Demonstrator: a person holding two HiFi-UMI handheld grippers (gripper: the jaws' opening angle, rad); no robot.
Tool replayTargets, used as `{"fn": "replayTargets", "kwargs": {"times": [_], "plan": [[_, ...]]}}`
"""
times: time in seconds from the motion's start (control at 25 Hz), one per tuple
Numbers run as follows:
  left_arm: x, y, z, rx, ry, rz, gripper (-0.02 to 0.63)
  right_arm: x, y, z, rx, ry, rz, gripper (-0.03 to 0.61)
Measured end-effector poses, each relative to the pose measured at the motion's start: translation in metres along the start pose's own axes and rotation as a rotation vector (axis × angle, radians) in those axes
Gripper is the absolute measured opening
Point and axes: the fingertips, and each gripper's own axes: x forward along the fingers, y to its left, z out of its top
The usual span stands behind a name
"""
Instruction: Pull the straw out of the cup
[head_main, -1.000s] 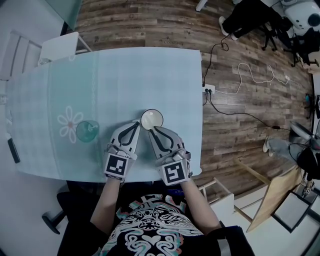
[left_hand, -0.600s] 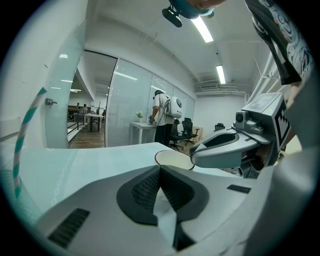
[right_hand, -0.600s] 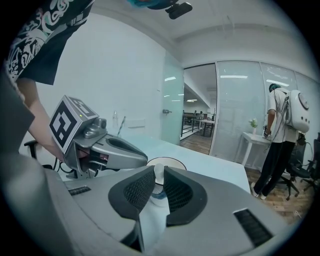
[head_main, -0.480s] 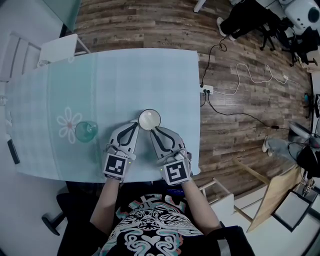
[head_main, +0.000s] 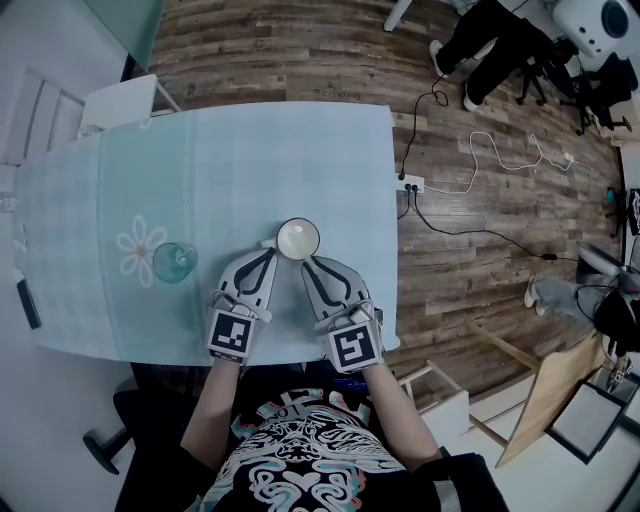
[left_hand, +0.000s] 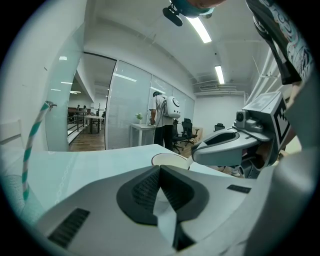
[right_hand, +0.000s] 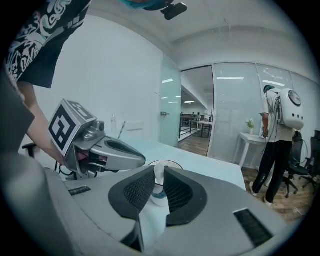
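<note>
The desk (head_main: 300, 150) is covered with a pale teal checked cloth that has a flower print toward its left end. It stands on a dark wood plank floor (head_main: 300, 50). A white power strip (head_main: 412, 183) with trailing cables lies on the floor just off the desk's right edge. In the right gripper view I see a glass partition wall (right_hand: 235, 110) closing off the far side of the room.

Both claws work close to the desk's near edge. Open cloth runs from the cup to the far edge and out to the left.

The round white cup (head_main: 298, 238) has a smooth, thin rim and sits just beyond both claw tips. The left claw (head_main: 271, 246) is fully closed, its ribbed dark pads pressed together with nothing between them, just left of the cup. The right claw (head_main: 305, 262) is closed on a thin white straw with a teal band (right_hand: 158, 175), held upright between the pads on the near side of the cup rim.

A translucent teal glass (head_main: 174, 262) stands left of the left claw. It holds a teal-and-white striped straw (left_hand: 31, 145) with a bent top.
</note>
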Motion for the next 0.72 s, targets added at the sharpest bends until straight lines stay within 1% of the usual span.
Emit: {"fn": "replayTargets", "kwargs": {"times": [0.28,0.44,0.64,0.72], "plan": [[-0.003,-0.002,0.004,0.008,-0.005,0.0,0.018,-0.007,-0.001,0.005,0.007,-0.019,-0.013,0.064],[-0.005,-0.006,0.006,0.034,-0.01,-0.006,0.018,-0.013,-0.001,0.007,0.024,-0.027,-0.018,0.064],[-0.01,-0.002,0.008,0.014,-0.009,0.018,0.018,-0.018,-0.001,0.008,0.025,-0.029,-0.019,0.064],[-0.011,-0.002,0.009,0.02,-0.016,0.021,0.018,-0.02,-0.002,0.009,0.022,-0.029,-0.019,0.064]]}}
